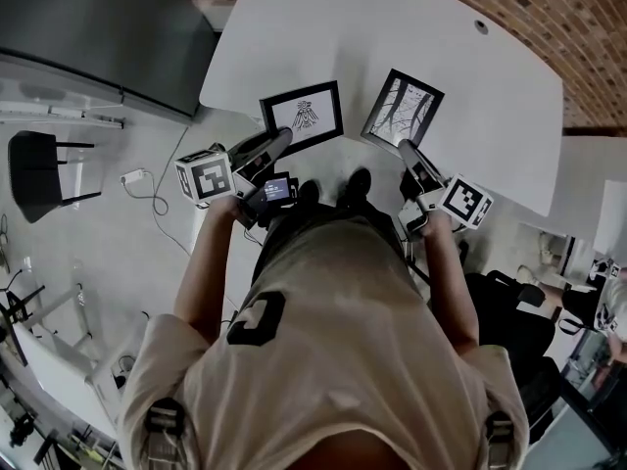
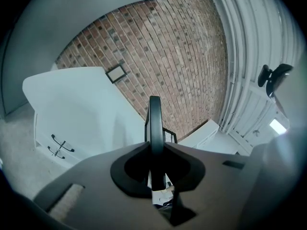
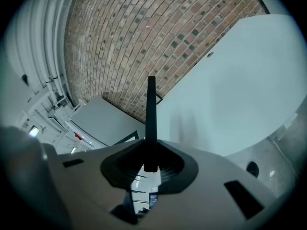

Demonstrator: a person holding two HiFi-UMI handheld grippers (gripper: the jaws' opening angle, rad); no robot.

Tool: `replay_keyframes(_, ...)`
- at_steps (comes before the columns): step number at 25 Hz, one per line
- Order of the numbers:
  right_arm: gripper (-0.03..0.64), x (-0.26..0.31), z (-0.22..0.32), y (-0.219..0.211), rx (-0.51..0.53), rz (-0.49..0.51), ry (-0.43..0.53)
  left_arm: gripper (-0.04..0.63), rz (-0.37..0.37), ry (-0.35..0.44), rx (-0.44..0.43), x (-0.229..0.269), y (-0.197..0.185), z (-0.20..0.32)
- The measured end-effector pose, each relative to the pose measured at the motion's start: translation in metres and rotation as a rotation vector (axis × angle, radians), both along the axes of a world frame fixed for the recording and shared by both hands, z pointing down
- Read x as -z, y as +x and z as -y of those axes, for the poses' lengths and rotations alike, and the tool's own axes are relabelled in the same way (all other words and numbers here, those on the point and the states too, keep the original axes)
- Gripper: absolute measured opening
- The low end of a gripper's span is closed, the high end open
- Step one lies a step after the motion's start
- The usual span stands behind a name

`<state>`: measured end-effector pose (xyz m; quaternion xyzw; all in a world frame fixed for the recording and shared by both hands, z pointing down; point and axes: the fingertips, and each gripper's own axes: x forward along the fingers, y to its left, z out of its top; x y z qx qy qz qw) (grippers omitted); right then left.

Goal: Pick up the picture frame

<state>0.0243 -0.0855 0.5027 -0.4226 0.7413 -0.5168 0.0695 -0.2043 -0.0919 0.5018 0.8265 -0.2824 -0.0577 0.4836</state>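
Note:
Two black picture frames are lifted just above the near edge of the white table (image 1: 392, 37). My left gripper (image 1: 285, 137) is shut on the near edge of the picture frame with a plant drawing (image 1: 304, 114). My right gripper (image 1: 403, 147) is shut on the near edge of the picture frame with a bare-branch print (image 1: 403, 107). In the left gripper view the plant frame (image 2: 154, 121) stands edge-on between the jaws of the left gripper (image 2: 154, 150). In the right gripper view the branch frame (image 3: 151, 109) stands edge-on in the right gripper (image 3: 150, 155).
A brick wall (image 1: 549, 8) runs behind the table. A dark cabinet (image 1: 108, 27) stands at the upper left. On the floor to the left are a black chair (image 1: 39, 169) and a white cable with an adapter (image 1: 137, 176). An office chair (image 1: 519, 311) stands at the right.

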Motion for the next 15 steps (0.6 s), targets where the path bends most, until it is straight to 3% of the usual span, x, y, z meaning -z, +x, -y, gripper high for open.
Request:
replay_keyframes(6,0.061,0.012,-0.001,-0.005,-0.001,0.045,0.018,0.038,-0.045,-0.036,0.012,0.006,0.001,-0.009)
replay_keyframes(15,0.061,0.025,-0.001,-0.002,-0.041,0.085,0.07,0.038,-0.054,0.002,-0.011,0.012,0.0,-0.007)
